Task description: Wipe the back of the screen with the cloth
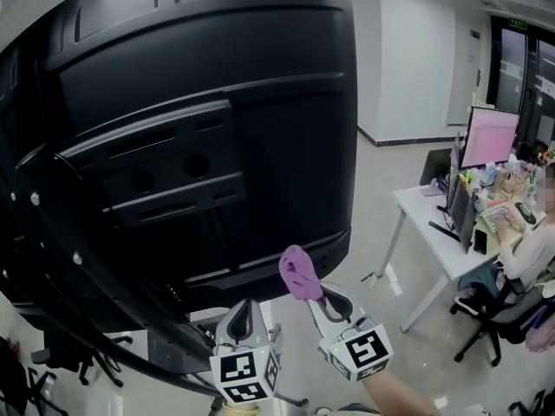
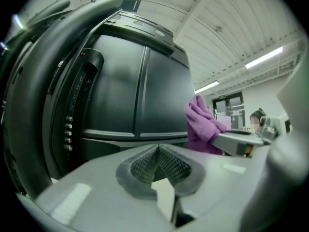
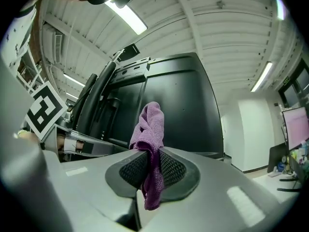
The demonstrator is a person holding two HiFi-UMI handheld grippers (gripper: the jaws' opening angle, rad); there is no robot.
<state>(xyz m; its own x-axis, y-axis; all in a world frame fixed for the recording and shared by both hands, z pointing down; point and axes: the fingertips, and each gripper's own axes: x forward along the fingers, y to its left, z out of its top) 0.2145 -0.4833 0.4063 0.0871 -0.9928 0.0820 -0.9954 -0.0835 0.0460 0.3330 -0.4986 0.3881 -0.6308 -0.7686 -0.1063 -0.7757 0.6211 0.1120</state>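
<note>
The big black back of the screen (image 1: pixel 191 120) fills the head view's left and centre, with two round mount holes in its recessed panel. A purple cloth (image 1: pixel 300 272) sticks up just below the screen's lower right corner, with my right gripper (image 1: pixel 323 300) shut on it. In the right gripper view the cloth (image 3: pixel 151 144) is pinched between the pads and rises in front of the screen (image 3: pixel 183 105). My left gripper (image 1: pixel 244 317) is lower and to the left, shut on nothing. In the left gripper view its pads (image 2: pixel 158 166) meet, and the cloth (image 2: pixel 200 124) shows to the right.
A black stand arm (image 1: pixel 78 276) with cables runs down the screen's left side. At the right, a white desk (image 1: pixel 438 232) carries a lit monitor (image 1: pixel 490 137) and clutter, with a person seated at it. An office chair (image 1: pixel 494 315) stands by the desk.
</note>
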